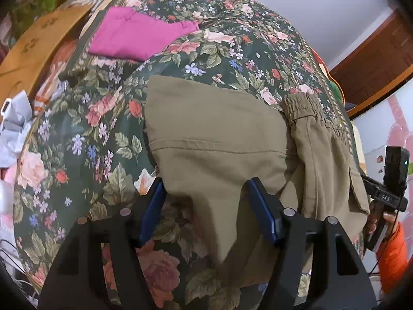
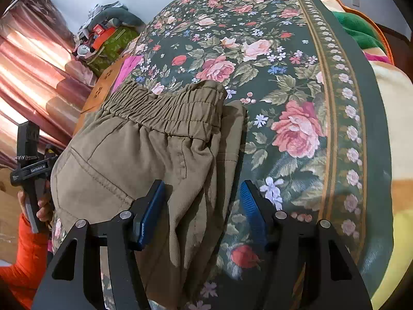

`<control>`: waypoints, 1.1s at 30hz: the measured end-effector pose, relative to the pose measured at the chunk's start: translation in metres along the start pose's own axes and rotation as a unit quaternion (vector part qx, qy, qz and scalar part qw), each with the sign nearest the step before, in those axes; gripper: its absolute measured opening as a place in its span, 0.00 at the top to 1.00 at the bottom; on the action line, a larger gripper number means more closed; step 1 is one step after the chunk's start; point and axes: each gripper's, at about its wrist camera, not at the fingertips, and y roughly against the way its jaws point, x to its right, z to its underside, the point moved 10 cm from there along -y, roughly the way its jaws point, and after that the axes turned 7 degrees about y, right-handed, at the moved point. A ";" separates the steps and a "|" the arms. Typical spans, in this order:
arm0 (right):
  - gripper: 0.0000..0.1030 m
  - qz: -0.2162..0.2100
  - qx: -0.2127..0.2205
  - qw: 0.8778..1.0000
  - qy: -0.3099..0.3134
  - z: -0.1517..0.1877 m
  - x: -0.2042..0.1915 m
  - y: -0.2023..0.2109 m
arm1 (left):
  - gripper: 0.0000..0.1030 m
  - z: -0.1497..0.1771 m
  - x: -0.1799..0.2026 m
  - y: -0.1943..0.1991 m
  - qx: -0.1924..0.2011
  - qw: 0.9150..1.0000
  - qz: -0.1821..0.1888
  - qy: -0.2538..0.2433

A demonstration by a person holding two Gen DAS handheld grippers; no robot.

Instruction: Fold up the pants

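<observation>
Left wrist view shows one pair of olive pants folded on a floral bedspread, their elastic waistband close to the bedspread's bordered edge on the right. The left claw stands open over the near fold; cloth lies between its blue pads, which do not press it. Bare bedspread spreads to the left and beyond the pants. One magenta garment lies well apart, at the far side.

The right wrist view has the right claw open too, straddling the pants' right edge without pinching. Wide bedspread runs right to a patterned border. Two claws, one orange sleeve visible.
</observation>
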 end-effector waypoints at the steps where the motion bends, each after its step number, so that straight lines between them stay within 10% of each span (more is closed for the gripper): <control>1: 0.50 -0.002 0.000 1.000 0.001 0.000 -0.001 -0.001 | 0.40 -0.001 0.002 0.000 0.003 1.000 -0.001 -0.003; 10: 0.83 0.025 0.018 0.999 0.029 -0.007 -0.009 -0.001 | 0.93 -0.009 0.018 0.004 0.035 0.998 -0.033 -0.031; 17: 0.93 0.053 0.041 0.994 0.090 -0.028 -0.024 0.016 | 0.96 -0.028 0.023 0.027 0.091 0.988 -0.103 -0.066; 33: 0.96 0.073 0.116 0.975 0.173 -0.134 -0.081 0.037 | 0.97 -0.103 0.032 0.094 0.185 0.969 -0.129 -0.095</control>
